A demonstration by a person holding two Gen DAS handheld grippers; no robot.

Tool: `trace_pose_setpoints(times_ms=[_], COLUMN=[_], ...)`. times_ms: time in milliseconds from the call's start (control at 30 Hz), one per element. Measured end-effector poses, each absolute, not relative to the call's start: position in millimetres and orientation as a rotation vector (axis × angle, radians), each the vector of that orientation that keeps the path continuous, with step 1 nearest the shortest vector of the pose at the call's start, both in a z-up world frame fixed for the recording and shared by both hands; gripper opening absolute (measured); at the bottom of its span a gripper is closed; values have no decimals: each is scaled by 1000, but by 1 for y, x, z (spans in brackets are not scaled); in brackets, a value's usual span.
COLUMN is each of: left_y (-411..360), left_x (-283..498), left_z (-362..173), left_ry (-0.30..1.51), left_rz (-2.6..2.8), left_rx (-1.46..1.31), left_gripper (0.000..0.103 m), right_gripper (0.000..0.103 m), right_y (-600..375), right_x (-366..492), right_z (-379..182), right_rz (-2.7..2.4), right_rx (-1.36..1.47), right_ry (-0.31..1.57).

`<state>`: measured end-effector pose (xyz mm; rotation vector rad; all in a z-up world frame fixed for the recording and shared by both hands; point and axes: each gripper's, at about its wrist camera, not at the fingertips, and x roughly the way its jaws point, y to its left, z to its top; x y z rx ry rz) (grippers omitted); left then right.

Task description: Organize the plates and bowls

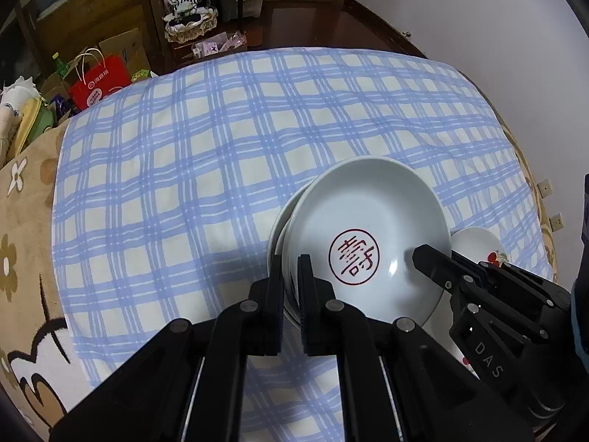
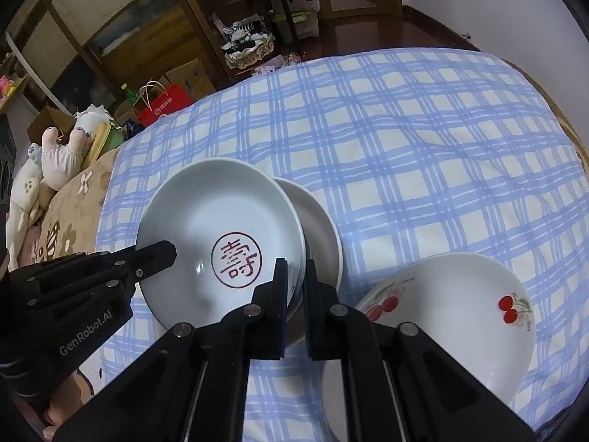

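Note:
A white plate with a red seal character (image 1: 368, 213) (image 2: 221, 206) is gripped at both sides. My left gripper (image 1: 291, 280) (image 2: 158, 254) is shut on its left rim. My right gripper (image 2: 295, 283) (image 1: 423, 254) is shut on the opposite rim, one finger inside the plate. A plain white plate (image 1: 278, 228) (image 2: 320, 228) lies partly under it on the cloth; whether the two plates touch I cannot tell. A white dish with cherry prints (image 2: 460, 313) (image 1: 475, 243) sits to the right, beside my right gripper.
A blue plaid cloth (image 1: 221, 147) (image 2: 423, 147) covers the soft surface, over a tan flowered blanket (image 1: 29, 221). Plush toys (image 2: 59, 158), a red paper bag (image 1: 99, 81), cardboard boxes and a wooden cabinet (image 2: 121, 37) stand beyond the far left edge.

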<state>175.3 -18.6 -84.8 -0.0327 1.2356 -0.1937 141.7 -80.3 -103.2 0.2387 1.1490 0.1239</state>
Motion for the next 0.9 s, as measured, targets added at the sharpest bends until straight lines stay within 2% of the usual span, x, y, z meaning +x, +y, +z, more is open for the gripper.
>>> trace_pose_setpoints(times_ms=[333, 900], left_y=[-24, -27], left_x=[179, 176], left_z=[-103, -101], left_ry=[1269, 1256], left_rz=[-203, -199], left_rx=[-41, 8], left_gripper=[8, 9], right_gripper=[8, 8], right_y=[-82, -82], right_x=[145, 144], right_z=[-111, -113], right_rz=[104, 107], right_rx=[218, 219], right_ry=[1164, 1168])
